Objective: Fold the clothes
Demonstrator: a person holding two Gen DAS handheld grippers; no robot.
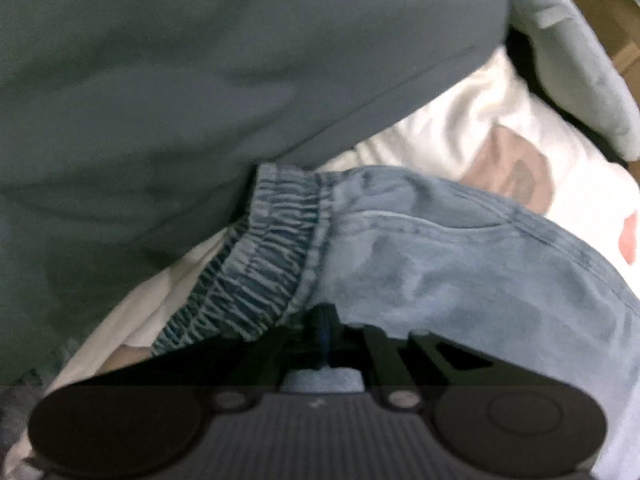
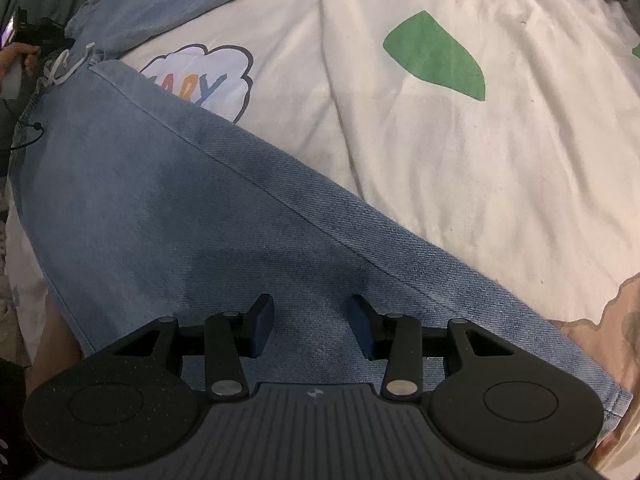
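Between the nearly closed fingers of the left tongs [image 1: 328,322], a fold of the light blue denim trousers [image 1: 460,264] is pinched just beside their gathered elastic waistband [image 1: 256,264]; the pads themselves are mostly hidden under the cloth, and the picture is blurred. The waistband runs up and to the left from the grip, the rest of the denim spreads to the right of it. Beyond the waistband, ahead of the left tongs, a large grey-green garment [image 1: 180,92] fills the upper left of that view and overlaps the white printed bedsheet [image 1: 460,128] on which the trousers lie. Farther ahead and to the right lies a pale blue garment [image 1: 568,52].

The right tongs [image 2: 311,330] stand about half open, pointing steeply down over a flat trouser leg [image 2: 180,208]. Its blue pads [image 2: 262,330] are apart with only the flat denim showing between them, gripping nothing; whether the tips touch the cloth cannot be told. The leg stretches from under these tongs up and to the left, where a white drawstring [image 2: 66,65] sits at the far end. To the right of and ahead of the right tongs the bedsheet lies bare, with a green leaf print [image 2: 436,54] and a cloud-shaped cartoon print [image 2: 204,76] beside the denim's seam edge.
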